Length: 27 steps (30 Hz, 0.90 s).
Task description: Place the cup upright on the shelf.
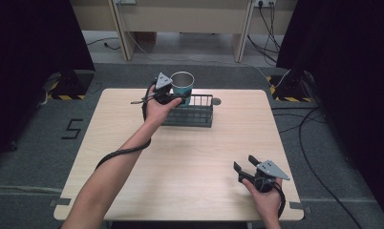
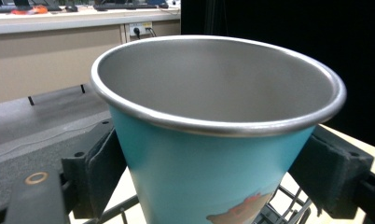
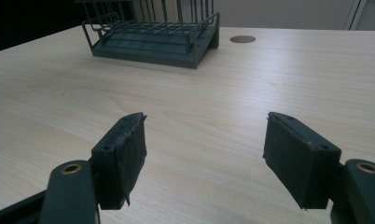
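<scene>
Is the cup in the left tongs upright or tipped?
Upright: the cup has its open steel rim facing up, gripped on both sides by the left tongs above the wire rack.

So from my end: the wire rack (image 1: 190,113) sits at the far middle of the table (image 1: 190,181), with a small round hole (image 1: 216,101) in the tabletop just to its right. My left gripper (image 1: 178,99) has the cup (image 1: 182,82) up over the rack's far left corner. My right gripper (image 1: 245,167) is way back at the near right corner, well apart from the rack
</scene>
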Tool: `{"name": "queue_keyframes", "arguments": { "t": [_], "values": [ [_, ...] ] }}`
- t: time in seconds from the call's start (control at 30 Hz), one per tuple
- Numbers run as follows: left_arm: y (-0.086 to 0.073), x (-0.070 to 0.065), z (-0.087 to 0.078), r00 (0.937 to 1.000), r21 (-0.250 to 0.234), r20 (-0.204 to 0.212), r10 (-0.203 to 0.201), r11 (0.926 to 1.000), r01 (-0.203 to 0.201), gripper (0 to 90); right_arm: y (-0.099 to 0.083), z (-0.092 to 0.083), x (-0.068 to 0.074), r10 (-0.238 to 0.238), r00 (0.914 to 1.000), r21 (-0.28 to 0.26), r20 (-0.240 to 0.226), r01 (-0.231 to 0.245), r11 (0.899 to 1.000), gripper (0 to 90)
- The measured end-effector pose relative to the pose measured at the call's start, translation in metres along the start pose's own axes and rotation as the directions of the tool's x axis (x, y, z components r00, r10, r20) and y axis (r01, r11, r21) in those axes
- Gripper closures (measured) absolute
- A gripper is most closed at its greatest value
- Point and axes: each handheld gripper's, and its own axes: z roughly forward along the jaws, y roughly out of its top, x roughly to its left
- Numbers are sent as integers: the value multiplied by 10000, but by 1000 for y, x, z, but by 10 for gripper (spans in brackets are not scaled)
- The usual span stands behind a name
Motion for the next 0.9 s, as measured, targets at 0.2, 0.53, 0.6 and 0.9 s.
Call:
{"name": "queue_keyframes", "arguments": {
  "t": [0.2,0.53,0.6,0.9],
  "values": [
    [-7,-5,8,10000,215,-51,-44,9998,45,157,0,0,-1,-40,10000,-18,12,40,10000,305],
    [-16,-8,18,9997,542,-206,-140,9984,151,157,0,-1,-1,38,10000,-6,-33,-38,10000,305],
    [-17,-9,20,9996,614,-270,-107,9980,123,157,0,-1,-1,66,10000,8,-36,-66,10000,305],
    [-23,-14,26,9994,878,-342,-112,9960,141,157,0,-1,0,46,10000,27,-56,-46,10000,306]
  ]
}}
